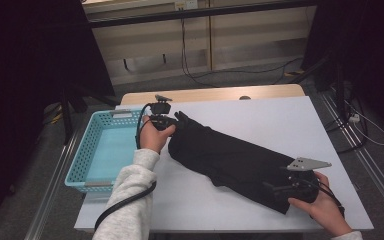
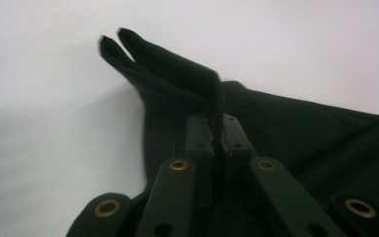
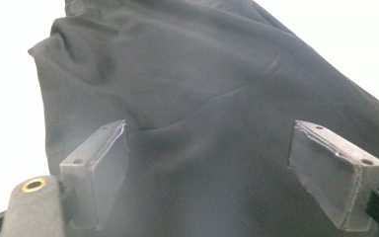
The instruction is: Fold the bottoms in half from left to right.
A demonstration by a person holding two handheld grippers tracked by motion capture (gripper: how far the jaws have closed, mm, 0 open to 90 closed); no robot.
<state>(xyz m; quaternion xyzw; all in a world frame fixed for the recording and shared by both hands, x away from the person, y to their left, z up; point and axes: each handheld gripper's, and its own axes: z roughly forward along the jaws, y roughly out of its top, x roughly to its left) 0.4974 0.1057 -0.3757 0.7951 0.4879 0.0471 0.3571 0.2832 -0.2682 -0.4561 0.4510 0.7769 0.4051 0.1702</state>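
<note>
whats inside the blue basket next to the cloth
The blue basket holds nothing on the part of its floor that shows. The person's left sleeve covers its near right corner, so that spot cannot be checked. The black cloth lies outside it on the table.

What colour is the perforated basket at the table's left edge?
Light turquoise blue basket, its grey-white handles showing too; it shows best in the high view.

We find the cloth [image 1: 230,160] matt black, soft woven fabric, smoothly creased. The basket [image 1: 87,160] at left is perforated turquoise plastic. The table [image 1: 280,120] is smooth matt white, with a wood edge at the far side. Gripper pads [image 3: 101,173] look rough grey rubber.
</note>
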